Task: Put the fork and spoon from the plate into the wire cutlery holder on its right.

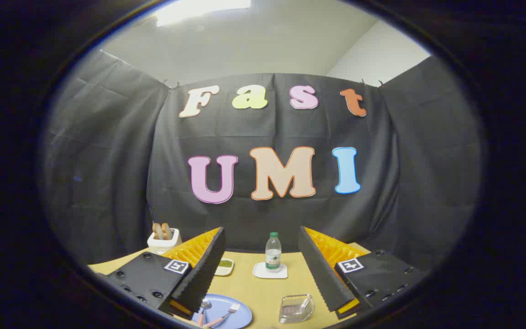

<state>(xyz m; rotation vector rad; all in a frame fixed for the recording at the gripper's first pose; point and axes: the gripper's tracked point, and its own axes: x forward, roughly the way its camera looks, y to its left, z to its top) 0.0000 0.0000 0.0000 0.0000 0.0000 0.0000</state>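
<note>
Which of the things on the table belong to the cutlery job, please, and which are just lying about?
Job: fork, spoon, blue plate, wire cutlery holder, open gripper.

Lying about: water bottle on its coaster, toaster, small dish.

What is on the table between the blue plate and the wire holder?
Nothing: in the gripper view, bare table separates the plate from the wire holder. The open gripper hovers above both.
</note>
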